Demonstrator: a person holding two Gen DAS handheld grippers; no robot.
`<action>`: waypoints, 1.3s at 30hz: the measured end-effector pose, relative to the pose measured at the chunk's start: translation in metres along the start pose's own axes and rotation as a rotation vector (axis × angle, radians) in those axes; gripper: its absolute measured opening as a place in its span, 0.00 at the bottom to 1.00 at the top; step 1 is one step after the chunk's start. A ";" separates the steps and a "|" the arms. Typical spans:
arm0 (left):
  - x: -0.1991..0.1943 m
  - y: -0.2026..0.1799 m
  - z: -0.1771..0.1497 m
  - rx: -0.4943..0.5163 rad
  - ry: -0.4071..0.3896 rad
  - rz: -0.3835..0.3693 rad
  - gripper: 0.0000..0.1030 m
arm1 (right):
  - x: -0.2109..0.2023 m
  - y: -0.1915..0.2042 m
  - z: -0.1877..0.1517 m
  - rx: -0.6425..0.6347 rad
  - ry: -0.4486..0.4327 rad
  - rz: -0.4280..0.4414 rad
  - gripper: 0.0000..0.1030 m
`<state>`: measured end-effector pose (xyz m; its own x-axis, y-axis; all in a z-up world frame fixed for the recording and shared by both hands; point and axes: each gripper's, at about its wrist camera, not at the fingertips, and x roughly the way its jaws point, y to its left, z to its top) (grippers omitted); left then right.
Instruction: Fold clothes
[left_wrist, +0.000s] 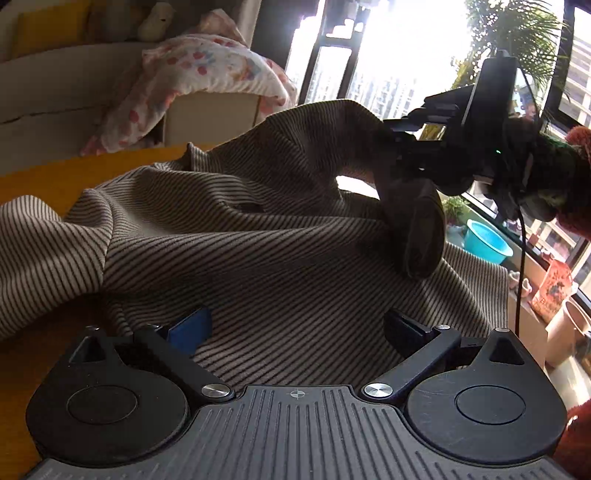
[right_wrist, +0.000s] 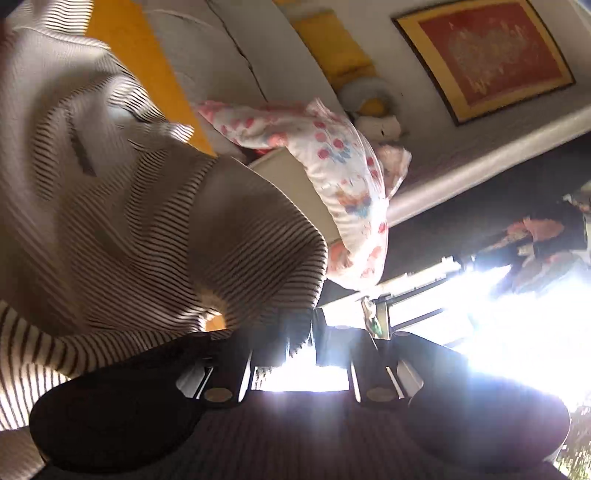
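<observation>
A brown striped garment (left_wrist: 258, 236) lies spread and rumpled over the orange table (left_wrist: 55, 177). My left gripper (left_wrist: 295, 326) is open, low over the near part of the garment, with cloth between its fingers. My right gripper (left_wrist: 397, 142) is in the left wrist view at the upper right, shut on a raised edge of the garment, with a fold hanging below it. In the right wrist view, which is rolled on its side, the striped garment (right_wrist: 166, 240) hangs from the shut right gripper (right_wrist: 310, 332).
A sofa (left_wrist: 55, 85) with a floral blanket (left_wrist: 207, 70) stands behind the table. Bright windows (left_wrist: 388, 55), a plant (left_wrist: 517, 33), a blue bowl (left_wrist: 485, 242) and pots line the right side. A framed picture (right_wrist: 487, 51) hangs on the wall.
</observation>
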<state>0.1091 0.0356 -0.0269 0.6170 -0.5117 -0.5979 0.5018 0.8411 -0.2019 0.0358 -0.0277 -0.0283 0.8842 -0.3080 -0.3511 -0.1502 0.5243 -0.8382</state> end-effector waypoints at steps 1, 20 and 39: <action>-0.001 -0.002 -0.001 0.029 0.013 0.002 1.00 | 0.016 -0.005 -0.003 0.029 0.031 -0.009 0.11; 0.002 -0.016 0.041 -0.069 -0.175 -0.166 1.00 | 0.032 -0.053 0.021 0.388 0.020 0.153 0.11; -0.045 0.038 0.003 -0.077 -0.105 -0.063 1.00 | 0.022 0.073 0.177 0.485 -0.125 0.817 0.09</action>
<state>0.1026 0.0901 -0.0058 0.6479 -0.5761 -0.4983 0.4959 0.8156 -0.2982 0.1227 0.1447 -0.0235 0.6325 0.3706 -0.6801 -0.5668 0.8199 -0.0803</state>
